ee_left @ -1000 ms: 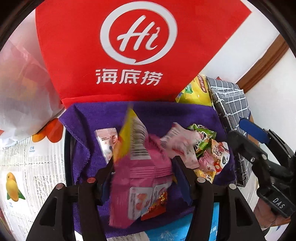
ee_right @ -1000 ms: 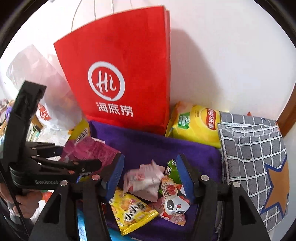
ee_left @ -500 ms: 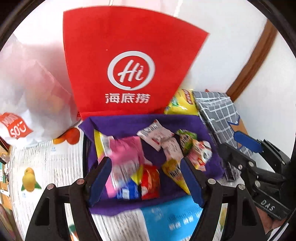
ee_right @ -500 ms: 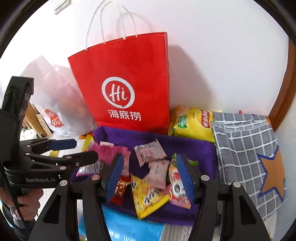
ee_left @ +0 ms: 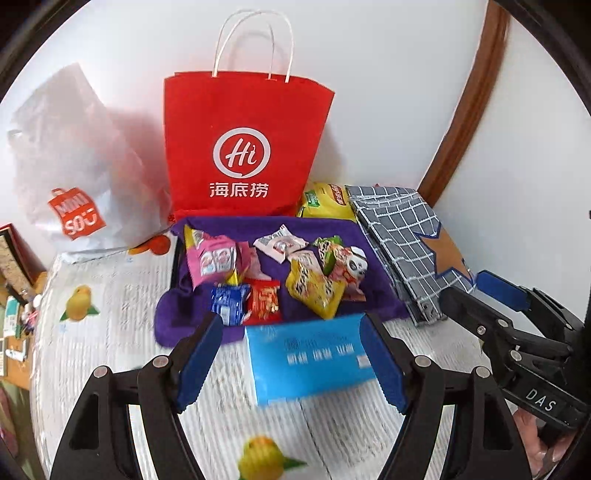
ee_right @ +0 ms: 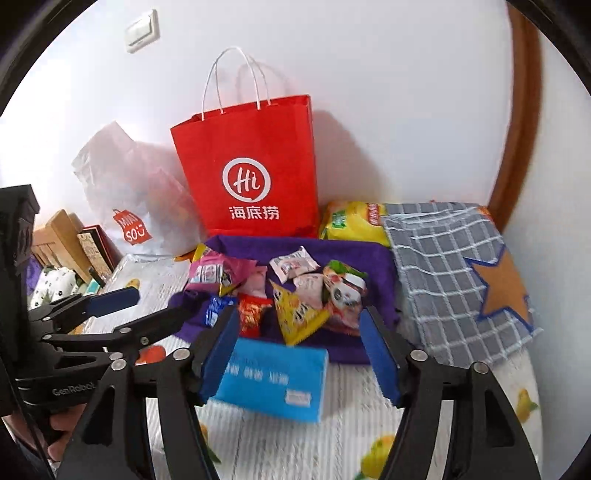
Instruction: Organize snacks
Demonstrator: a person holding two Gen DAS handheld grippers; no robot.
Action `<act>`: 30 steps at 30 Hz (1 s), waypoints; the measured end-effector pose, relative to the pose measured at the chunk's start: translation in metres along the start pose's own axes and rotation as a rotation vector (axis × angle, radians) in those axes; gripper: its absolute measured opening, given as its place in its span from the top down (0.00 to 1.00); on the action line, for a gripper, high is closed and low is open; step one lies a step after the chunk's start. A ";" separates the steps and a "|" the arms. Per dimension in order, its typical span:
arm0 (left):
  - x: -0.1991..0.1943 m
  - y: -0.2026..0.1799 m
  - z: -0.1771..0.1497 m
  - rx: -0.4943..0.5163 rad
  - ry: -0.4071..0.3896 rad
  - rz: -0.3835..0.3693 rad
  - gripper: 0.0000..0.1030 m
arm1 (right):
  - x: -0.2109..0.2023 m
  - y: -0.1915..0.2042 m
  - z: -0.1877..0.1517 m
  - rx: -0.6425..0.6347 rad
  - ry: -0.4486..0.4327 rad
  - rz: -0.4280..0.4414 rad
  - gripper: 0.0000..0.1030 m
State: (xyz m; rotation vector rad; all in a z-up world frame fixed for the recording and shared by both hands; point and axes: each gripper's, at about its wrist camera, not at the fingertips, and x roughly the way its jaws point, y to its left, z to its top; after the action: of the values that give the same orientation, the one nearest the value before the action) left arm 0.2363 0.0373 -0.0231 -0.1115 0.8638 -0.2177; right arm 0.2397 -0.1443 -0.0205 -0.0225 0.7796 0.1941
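While both grippers hover above the fruit-print tablecloth (ee_left: 110,332), the left gripper (ee_left: 291,354) has its blue-padded fingers apart and empty, and the right gripper (ee_right: 299,350) is opening, nothing between its pads. The small crinkly snack packets (ee_left: 273,273) lie scattered on the purple towel (ee_left: 376,295), before the red paper bag (ee_left: 243,147), behind a blue tissue pack (ee_left: 314,358).

Both hand-held grippers (ee_left: 291,358) (ee_right: 299,352) empty, apart

Place: you're in a home, by the look of it.
Upper left: wall switch (ee_right: 142,31).
Centre: shopping bag (ee_left: 243,147) against the wall.
Below: fruit-print tablecloth (ee_left: 92,332).
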 end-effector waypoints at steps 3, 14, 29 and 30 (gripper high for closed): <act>-0.018 -0.005 -0.016 0.010 -0.023 0.032 0.27 | -0.024 -0.002 -0.017 0.007 -0.011 -0.013 0.28; -0.082 -0.022 -0.082 0.024 -0.092 0.106 0.13 | -0.095 -0.005 -0.085 0.058 -0.063 0.005 0.12; -0.130 -0.050 -0.130 0.056 -0.149 0.124 0.13 | -0.155 -0.004 -0.132 0.044 -0.107 -0.053 0.01; -0.131 -0.052 -0.131 0.058 -0.152 0.125 0.13 | -0.157 -0.004 -0.133 0.045 -0.109 -0.053 0.01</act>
State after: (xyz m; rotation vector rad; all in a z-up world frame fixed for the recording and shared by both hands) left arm 0.0462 0.0163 -0.0009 -0.0189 0.7100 -0.1154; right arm 0.0385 -0.1868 -0.0052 0.0097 0.6734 0.1268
